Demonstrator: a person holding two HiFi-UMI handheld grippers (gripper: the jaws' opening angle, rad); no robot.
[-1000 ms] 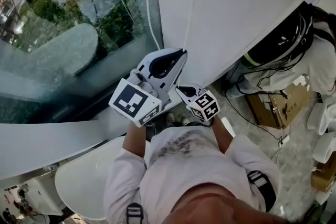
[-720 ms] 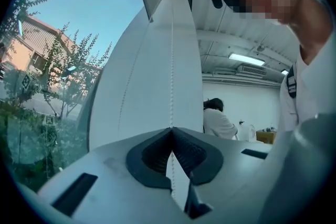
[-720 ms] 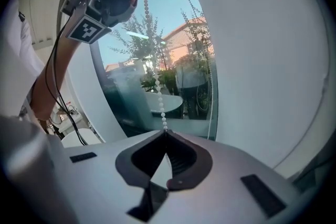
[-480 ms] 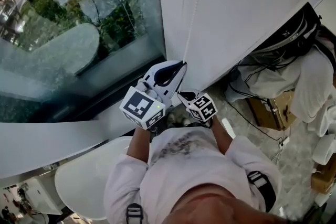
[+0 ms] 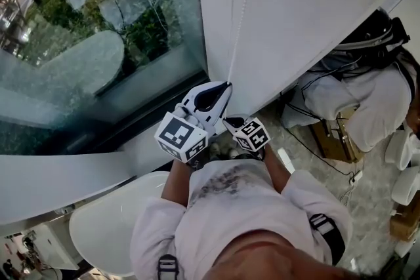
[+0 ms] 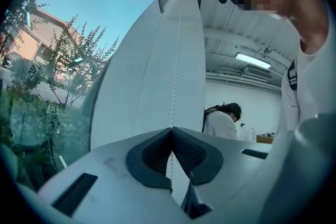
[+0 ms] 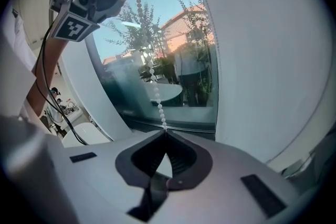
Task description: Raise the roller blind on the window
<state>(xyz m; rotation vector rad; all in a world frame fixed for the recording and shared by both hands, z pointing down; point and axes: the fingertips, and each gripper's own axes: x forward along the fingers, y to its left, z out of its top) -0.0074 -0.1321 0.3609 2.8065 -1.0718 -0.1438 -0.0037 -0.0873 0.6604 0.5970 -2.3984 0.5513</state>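
The chain (image 7: 155, 91) is clamped by both clenched claws, left claw (image 6: 171, 129) above right claw (image 7: 166, 132). Blind (image 5: 315, 3) is hung beside glass (image 5: 98, 36), a box (image 5: 338, 144) seen rightward.

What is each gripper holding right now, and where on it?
Both pinch the blind's bead chain at their jaw tips: left gripper higher, right gripper below.

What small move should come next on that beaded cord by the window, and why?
Probably open the right gripper and regrip above the left gripper. Both sets of jaws are closed on the same bead chain. The right sits just below the left and low near the person, so there seems little room to pull downward.
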